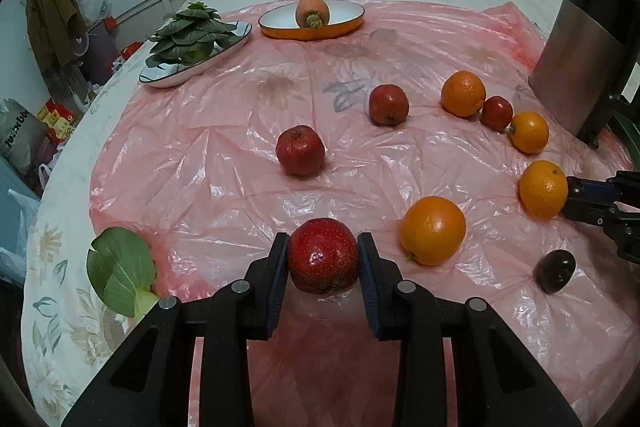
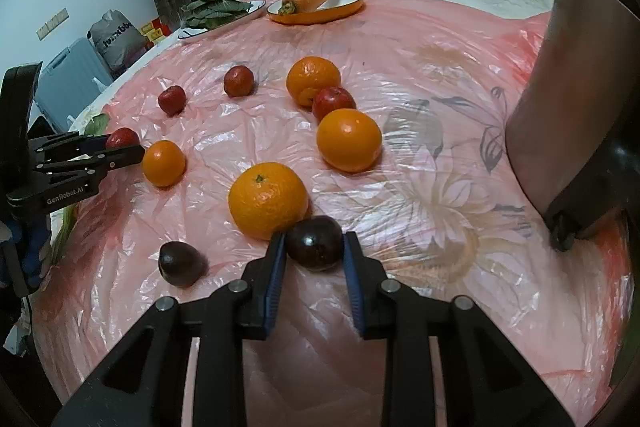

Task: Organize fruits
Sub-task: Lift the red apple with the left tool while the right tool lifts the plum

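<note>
Left gripper [image 1: 323, 254]: black frame, ribbed blue pads, clamped on a red fruit [image 1: 322, 255], round, speckled skin, dull brown patch low on its side. It sits just left of the large orange [image 1: 433, 235].

Right gripper [image 2: 315, 245]: same build, clamped on a dark purple fruit [image 2: 315, 242], smooth, glossy, egg-shaped, touching the near side of a big orange [image 2: 267, 199].

Loose fruit, placed relative to the large orange in the left wrist view: second dark purple fruit [image 1: 554, 271] to its right; orange [image 1: 543, 189] beyond and right; two further oranges [image 1: 529, 132] [image 1: 463, 93] with a small red fruit [image 1: 496, 113] between them, farther back; two matt red fruits [image 1: 300, 150] [image 1: 388, 104] beyond and left. Orange skins are pebbled and shiny.

Vegetables: leafy greens on a blue-rimmed oval plate [image 1: 232, 46] and a carrot [image 1: 312, 9] across an orange-walled dish [image 1: 312, 31], both well beyond; one single green leaf [image 1: 121, 269] to the left.

Surface: crinkled, translucent pink plastic sheet [image 1: 208, 163] over floral fabric. Room: pale wall, hanging olive garment [image 1: 52, 15], brushed-metal appliance [image 1: 580, 67] at right.
</note>
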The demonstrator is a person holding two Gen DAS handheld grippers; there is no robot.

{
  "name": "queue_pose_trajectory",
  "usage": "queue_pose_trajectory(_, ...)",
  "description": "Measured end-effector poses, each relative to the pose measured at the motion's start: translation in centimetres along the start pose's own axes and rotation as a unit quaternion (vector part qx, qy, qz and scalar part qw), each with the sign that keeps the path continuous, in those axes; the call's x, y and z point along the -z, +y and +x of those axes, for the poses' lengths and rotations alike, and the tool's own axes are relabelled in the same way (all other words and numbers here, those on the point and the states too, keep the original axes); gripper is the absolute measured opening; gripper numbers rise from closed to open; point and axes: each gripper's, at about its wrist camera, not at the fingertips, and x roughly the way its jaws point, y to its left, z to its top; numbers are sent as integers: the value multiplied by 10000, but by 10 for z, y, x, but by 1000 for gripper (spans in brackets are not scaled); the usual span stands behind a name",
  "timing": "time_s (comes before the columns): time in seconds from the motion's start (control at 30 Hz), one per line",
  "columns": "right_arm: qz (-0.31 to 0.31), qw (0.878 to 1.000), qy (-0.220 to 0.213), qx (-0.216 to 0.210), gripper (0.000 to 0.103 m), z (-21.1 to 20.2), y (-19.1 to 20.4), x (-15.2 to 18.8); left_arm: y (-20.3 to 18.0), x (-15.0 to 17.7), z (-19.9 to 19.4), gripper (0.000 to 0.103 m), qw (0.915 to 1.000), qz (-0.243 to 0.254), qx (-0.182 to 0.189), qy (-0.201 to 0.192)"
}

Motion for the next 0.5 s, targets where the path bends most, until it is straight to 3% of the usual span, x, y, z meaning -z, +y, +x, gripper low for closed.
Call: queue_pose_trajectory(0.5, 58, 9998, -111, -133, 0, -10, 2, 0, -2, -2, -11, 29, 9999, 51, -72, -105)
